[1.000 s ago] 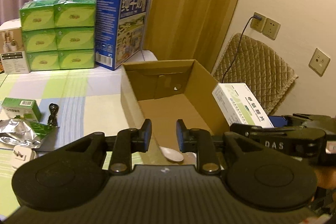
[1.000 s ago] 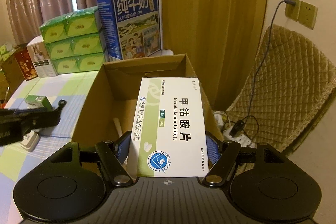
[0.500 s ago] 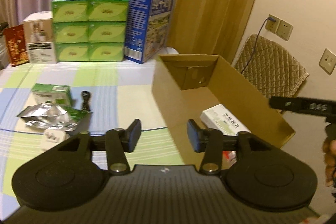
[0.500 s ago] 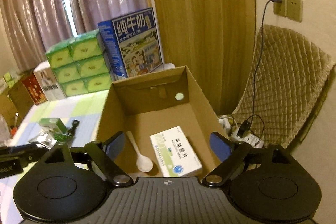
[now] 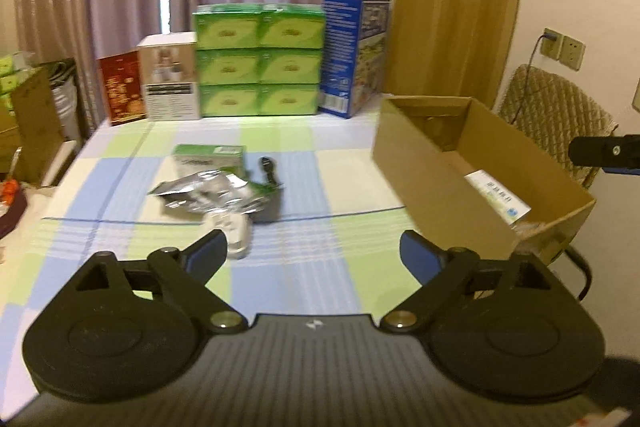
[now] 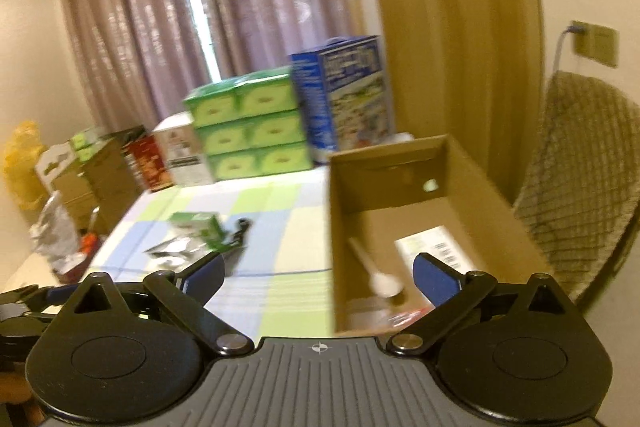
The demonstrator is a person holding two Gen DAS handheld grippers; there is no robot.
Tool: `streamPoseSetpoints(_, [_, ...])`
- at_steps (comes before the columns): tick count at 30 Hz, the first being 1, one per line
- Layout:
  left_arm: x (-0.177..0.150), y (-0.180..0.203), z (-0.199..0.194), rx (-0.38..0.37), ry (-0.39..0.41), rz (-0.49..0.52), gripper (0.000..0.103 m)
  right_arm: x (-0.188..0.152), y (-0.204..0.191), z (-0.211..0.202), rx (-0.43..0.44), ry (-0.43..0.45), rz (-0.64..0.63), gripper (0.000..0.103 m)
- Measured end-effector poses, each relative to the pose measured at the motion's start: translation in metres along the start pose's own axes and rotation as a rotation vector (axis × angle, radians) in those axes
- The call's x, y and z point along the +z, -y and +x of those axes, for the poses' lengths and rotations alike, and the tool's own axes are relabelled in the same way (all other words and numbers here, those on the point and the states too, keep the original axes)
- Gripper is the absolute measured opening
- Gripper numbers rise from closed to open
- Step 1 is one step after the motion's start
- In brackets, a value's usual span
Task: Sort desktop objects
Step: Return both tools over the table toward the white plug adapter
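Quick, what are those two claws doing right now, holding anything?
Left gripper: open, holding nothing.
Right gripper: open, holding nothing.

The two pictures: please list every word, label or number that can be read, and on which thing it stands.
None can be read with certainty.
White box in the cardboard box: dark characters, blurred.
Blue carton: print too blurred.
Green packs: logo unreadable.
Small green box: label too small.

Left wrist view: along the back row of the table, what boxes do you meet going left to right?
Red box → white box → stack of green tissue packs → blue milk carton. Nearer and further right sits the open cardboard box.
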State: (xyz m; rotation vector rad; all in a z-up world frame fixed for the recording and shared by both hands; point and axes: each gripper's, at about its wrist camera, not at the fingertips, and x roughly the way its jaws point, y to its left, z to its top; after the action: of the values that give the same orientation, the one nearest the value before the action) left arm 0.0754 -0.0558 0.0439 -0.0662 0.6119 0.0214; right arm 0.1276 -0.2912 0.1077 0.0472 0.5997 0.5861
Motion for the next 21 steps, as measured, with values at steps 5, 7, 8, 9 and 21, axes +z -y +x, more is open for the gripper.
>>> streamPoseSetpoints(5, [-0.012,-0.034,-0.016,0.042,-0.006,-0.028,0.094,-0.013,-0.032,0.009,0.038,-0.034,-0.027,0.101])
streamPoseSetpoints(7, [-0.016,-0.046,-0.019,0.063,-0.006,-0.034,0.095,-0.018,-0.04,0.013,0.049,-0.047,-0.033,0.101])
streamPoseSetpoints(8, [-0.017,-0.053,-0.02,0.072,-0.007,-0.038,0.095,-0.02,-0.044,0.015,0.053,-0.053,-0.038,0.101])
streamPoseSetpoints(9, [-0.019,-0.059,-0.021,0.082,-0.008,-0.043,0.096,-0.021,-0.047,0.018,0.056,-0.058,-0.044,0.101])
streamPoseSetpoints(21, [-0.027,-0.102,-0.002,0.123,-0.032,-0.072,0.096,-0.032,-0.064,0.059,0.062,-0.113,-0.075,0.101])
